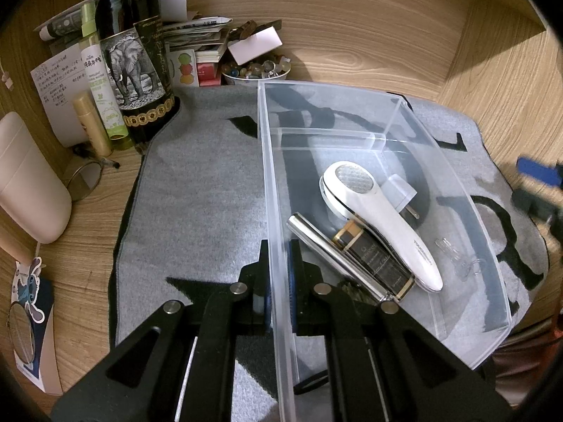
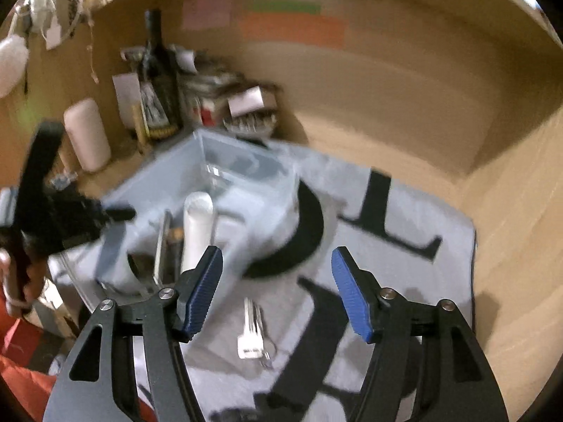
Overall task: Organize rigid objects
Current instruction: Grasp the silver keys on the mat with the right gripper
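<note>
The left gripper [image 1: 278, 274] was clamped on the clear plastic bin's [image 1: 387, 112] near wall; a white lint shaver [image 1: 380, 218] lay inside, just ahead. The right gripper [image 2: 278, 292] stood apart, empty, above a white key [image 2: 251, 330].

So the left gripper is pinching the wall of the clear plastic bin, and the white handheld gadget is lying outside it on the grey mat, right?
Not quite. The left gripper does pinch the wall of the clear plastic bin, but the white handheld gadget lies inside the bin, not out on the grey mat. The left wrist view shows it resting among other items in the bin.
</note>
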